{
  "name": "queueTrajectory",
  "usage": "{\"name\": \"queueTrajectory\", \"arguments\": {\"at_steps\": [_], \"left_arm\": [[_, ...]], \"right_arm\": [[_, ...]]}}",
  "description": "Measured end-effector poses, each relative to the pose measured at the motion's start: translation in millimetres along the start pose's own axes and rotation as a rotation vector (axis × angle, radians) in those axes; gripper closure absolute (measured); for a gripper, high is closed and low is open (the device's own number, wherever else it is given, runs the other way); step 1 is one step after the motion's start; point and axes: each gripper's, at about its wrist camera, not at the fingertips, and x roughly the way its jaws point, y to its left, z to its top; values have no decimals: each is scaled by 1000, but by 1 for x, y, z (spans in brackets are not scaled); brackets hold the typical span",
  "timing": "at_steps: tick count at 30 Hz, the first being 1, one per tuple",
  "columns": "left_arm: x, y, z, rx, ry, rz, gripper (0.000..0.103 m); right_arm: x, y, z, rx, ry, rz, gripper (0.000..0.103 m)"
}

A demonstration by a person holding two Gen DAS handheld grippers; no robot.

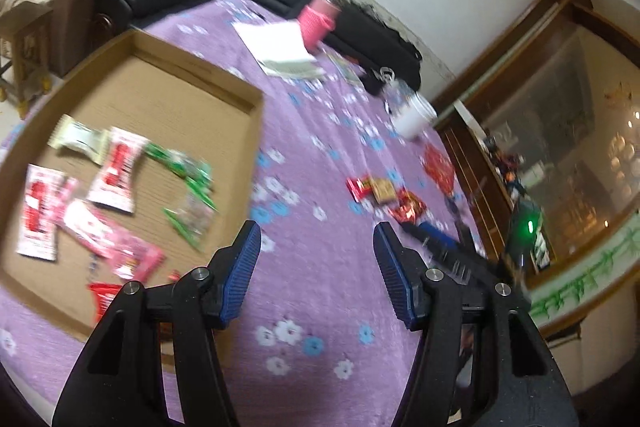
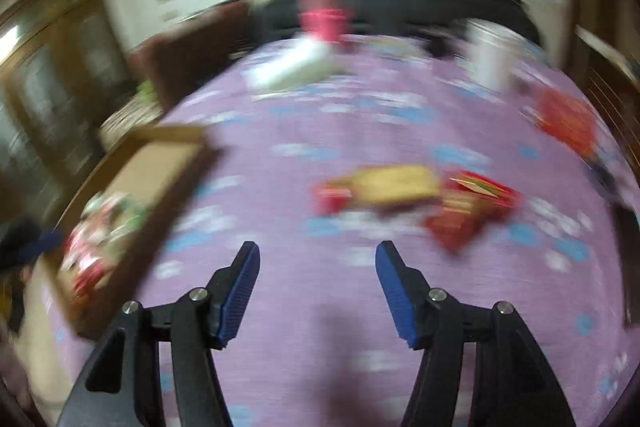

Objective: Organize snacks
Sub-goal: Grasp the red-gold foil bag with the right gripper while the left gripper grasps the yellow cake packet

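No print on any wrapper can be read; both views are blurred by motion, the right wrist view heavily.

The left tool (image 1: 317,239) hangs over the purple flowered tablecloth (image 1: 320,267) with its blue-padded fingers apart and nothing between them. To its left lies a shallow cardboard tray (image 1: 192,87) on the tabletop, holding red-and-white packets (image 1: 116,171), a pale packet (image 1: 80,139), green-edged clear packets (image 1: 188,187) and pink ones (image 1: 120,247). Ahead and to the right, loose on the cloth, lie a tan and red snack (image 1: 370,189) and a shiny red wrapper (image 1: 408,209) just beside it.

The right tool (image 2: 318,251) is also spread wide and holds nothing. The same tan and red snack (image 2: 384,187) and red wrapper (image 2: 468,211) lie ahead of it on the cloth, apart from its fingers.

Farther back stand a pink bottle (image 1: 318,17), white papers (image 1: 280,47), a white cup (image 1: 414,117) and a black bag (image 1: 380,43). A round red item (image 1: 438,167) sits near the right edge.
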Motion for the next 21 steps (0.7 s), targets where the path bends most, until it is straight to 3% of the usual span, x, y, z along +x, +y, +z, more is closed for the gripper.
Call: {"name": "queueTrajectory", "arguments": {"at_steps": [3,10,13,16,20,21], "left_arm": [[13,-11,-5,21,34,-3,45],[30,-32,-11,76,77,28,45],[37,-37,-13,87,93,38,45],[45,-43,-15,105,107,46,45],[57,-51,-15,134,129,51,45],[61,-54,-14,145,135,51,45]], "right_arm": [[-1,-54,7,149,-8,-41,39],[16,-116,16,386,-12,78,39],[29,-122,19,388,-5,59,40],[40,-119,17,366,-2,76,52],[42,-105,16,303,24,291,55],[40,-100,17,286,26,306,55]]}}
